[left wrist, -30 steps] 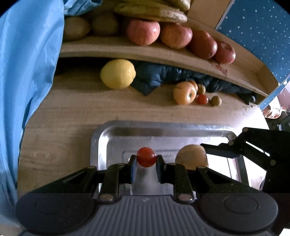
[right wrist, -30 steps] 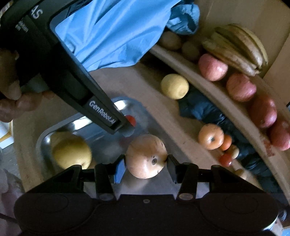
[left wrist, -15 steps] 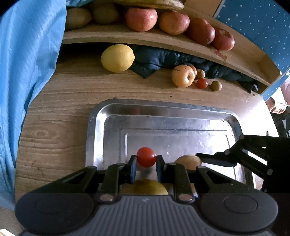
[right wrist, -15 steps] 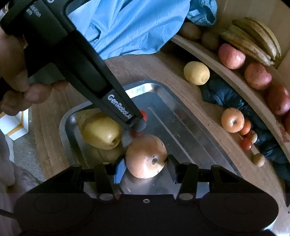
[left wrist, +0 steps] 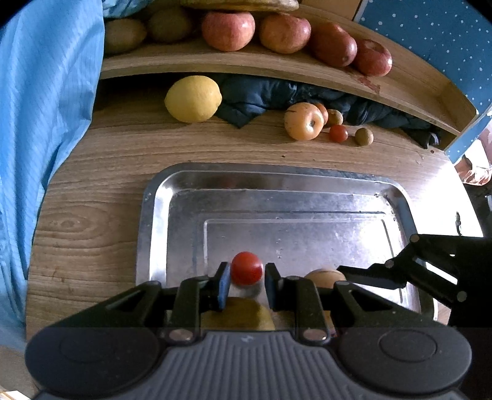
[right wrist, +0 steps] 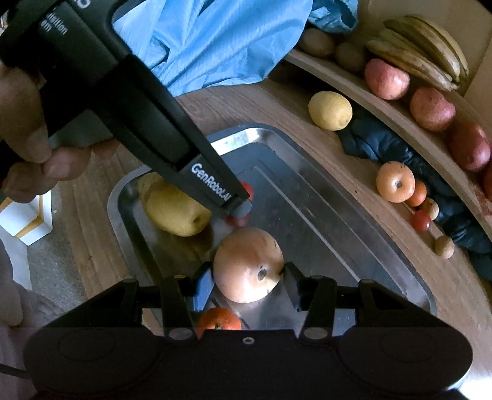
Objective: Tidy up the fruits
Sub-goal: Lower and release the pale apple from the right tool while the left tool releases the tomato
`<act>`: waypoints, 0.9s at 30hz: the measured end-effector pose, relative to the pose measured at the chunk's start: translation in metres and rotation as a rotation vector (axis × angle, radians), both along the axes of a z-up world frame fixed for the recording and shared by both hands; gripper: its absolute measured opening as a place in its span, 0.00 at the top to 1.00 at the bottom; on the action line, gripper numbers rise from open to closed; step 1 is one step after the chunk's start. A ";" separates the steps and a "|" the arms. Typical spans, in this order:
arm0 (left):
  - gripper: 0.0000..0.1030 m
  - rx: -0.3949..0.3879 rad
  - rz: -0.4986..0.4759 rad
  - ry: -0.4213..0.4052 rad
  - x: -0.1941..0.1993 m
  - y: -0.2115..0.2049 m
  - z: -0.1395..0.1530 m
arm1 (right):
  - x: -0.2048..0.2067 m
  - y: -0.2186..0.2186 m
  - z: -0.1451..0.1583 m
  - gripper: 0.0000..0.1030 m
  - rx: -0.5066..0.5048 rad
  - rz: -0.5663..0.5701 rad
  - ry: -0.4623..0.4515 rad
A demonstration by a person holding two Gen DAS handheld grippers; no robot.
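The cherry tomato [left wrist: 246,268] sits between the pads of the left gripper [left wrist: 246,278], just above the floor of the metal tray [left wrist: 276,178]; its red reflection shows on the steel beneath it. The jaws of this gripper are starting to open. The pads still look to be against the tomato, though the margin is too fine to be sure.

The right gripper [right wrist: 249,277] is closed on a pale orange fruit [right wrist: 247,264], stem dimple facing the camera, held low over the tray. In the right wrist view a yellow fruit [right wrist: 175,212] lies in the tray at 10 o'clock from the held fruit. An orange [right wrist: 219,318] peeks out at 7 o'clock, partly hidden by the gripper body. A person's hand [right wrist: 27,129] grips the left tool at the 9 o'clock edge of that view.

On the wooden tabletop [left wrist: 92,184], seen from the left wrist, a lemon [left wrist: 193,98] lies at 11 o'clock from the tray, touching a dark cloth [left wrist: 261,95]. At 1 o'clock is a small cluster, an apple [left wrist: 303,121] with several little round fruits beside it. Beyond, at 12 o'clock, a shelf [left wrist: 246,61] carries red apples [left wrist: 228,29] and bananas [right wrist: 421,46]. A blue cloth [left wrist: 46,123] hangs along the 9 o'clock side.
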State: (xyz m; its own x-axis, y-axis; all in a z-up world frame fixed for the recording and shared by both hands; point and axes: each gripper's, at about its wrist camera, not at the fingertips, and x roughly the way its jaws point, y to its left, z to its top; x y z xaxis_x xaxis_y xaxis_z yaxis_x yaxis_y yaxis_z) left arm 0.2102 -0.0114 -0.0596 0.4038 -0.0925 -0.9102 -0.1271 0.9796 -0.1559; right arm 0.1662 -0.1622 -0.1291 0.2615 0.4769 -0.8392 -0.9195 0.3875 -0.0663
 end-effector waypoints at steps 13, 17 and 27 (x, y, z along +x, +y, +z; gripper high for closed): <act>0.29 0.015 -0.001 -0.059 -0.025 -0.006 0.026 | -0.002 -0.034 0.016 0.28 0.063 -0.022 0.049; 0.14 0.024 -0.024 -0.092 -0.041 -0.007 0.037 | -0.005 -0.050 0.022 0.19 0.072 -0.026 0.069; 0.00 0.079 -0.096 -0.106 -0.074 -0.004 0.049 | -0.013 -0.089 0.033 0.04 0.028 -0.037 0.091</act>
State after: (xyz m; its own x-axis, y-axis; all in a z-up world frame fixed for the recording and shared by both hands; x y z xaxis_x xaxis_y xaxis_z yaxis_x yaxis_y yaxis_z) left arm 0.1361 -0.0151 -0.0106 0.4907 -0.0647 -0.8689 -0.0191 0.9962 -0.0850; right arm 0.1534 -0.2513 -0.0959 0.2027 0.4918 -0.8468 -0.9064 0.4216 0.0279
